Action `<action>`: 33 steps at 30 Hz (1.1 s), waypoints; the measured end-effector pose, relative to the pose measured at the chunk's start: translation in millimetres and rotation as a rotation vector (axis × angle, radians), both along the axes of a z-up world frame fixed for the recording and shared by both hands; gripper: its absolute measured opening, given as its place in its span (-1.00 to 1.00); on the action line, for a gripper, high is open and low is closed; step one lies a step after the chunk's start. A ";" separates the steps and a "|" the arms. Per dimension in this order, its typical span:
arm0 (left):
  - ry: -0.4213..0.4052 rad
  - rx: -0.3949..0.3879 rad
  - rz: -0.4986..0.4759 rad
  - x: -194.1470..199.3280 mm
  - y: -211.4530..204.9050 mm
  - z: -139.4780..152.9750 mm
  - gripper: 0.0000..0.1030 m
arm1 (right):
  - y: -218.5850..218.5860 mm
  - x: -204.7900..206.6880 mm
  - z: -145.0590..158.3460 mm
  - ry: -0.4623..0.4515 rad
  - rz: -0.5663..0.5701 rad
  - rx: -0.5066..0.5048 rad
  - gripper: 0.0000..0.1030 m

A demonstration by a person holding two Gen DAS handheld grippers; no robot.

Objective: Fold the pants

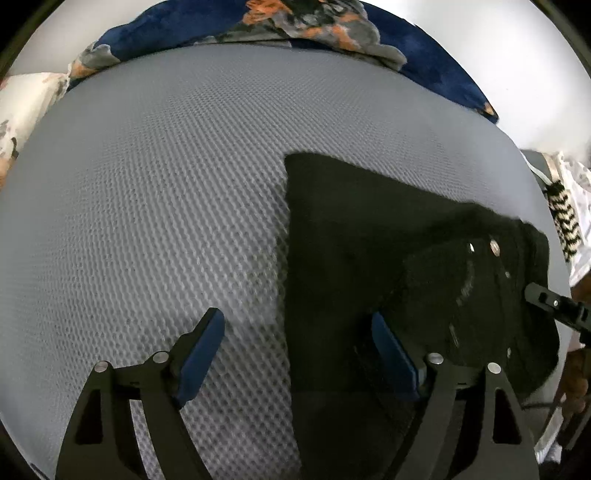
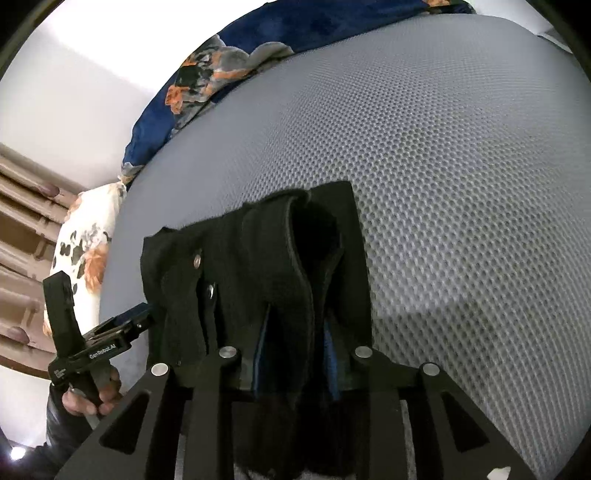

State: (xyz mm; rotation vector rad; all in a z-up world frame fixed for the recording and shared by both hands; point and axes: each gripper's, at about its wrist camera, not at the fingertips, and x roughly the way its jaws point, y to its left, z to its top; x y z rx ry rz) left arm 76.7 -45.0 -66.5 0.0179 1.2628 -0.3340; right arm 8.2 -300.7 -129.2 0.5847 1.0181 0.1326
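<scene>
The black pants (image 1: 354, 236) lie on the grey mesh bed surface (image 1: 147, 206), their waist with metal buttons (image 1: 494, 248) at the right. My left gripper (image 1: 295, 347) is open over the pants' left edge, one blue pad (image 1: 201, 354) above the mesh, the other (image 1: 391, 358) over the dark cloth. In the right wrist view my right gripper (image 2: 295, 354) is shut on a bunched fold of the black pants (image 2: 288, 258) at the waist. The left gripper (image 2: 110, 332) shows there at the lower left, held in a hand.
A navy floral blanket (image 1: 325, 26) lies along the far edge of the bed, and it also shows in the right wrist view (image 2: 207, 74). A floral pillow (image 2: 85, 251) sits at one side. A white wall (image 2: 74, 74) is behind. A striped cloth (image 1: 565, 221) hangs at the right.
</scene>
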 end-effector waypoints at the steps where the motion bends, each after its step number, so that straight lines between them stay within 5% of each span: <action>1: 0.007 -0.003 -0.008 -4.5 -0.3 0.1 0.60 | 0.8 -4.5 0.8 0.002 0.000 0.001 -0.51; 15: 0.045 0.008 -0.084 -52.4 -4.3 9.7 0.60 | 8.5 -60.0 15.0 0.004 -0.008 -0.035 -0.54; 21: 0.029 0.035 -0.117 -63.4 -14.0 10.3 0.60 | 10.0 -64.8 10.5 0.016 -0.009 -0.040 -0.76; 33: 0.023 0.064 -0.139 -84.8 -3.9 11.7 0.60 | 15.6 -75.0 13.1 0.008 -0.017 -0.091 -0.82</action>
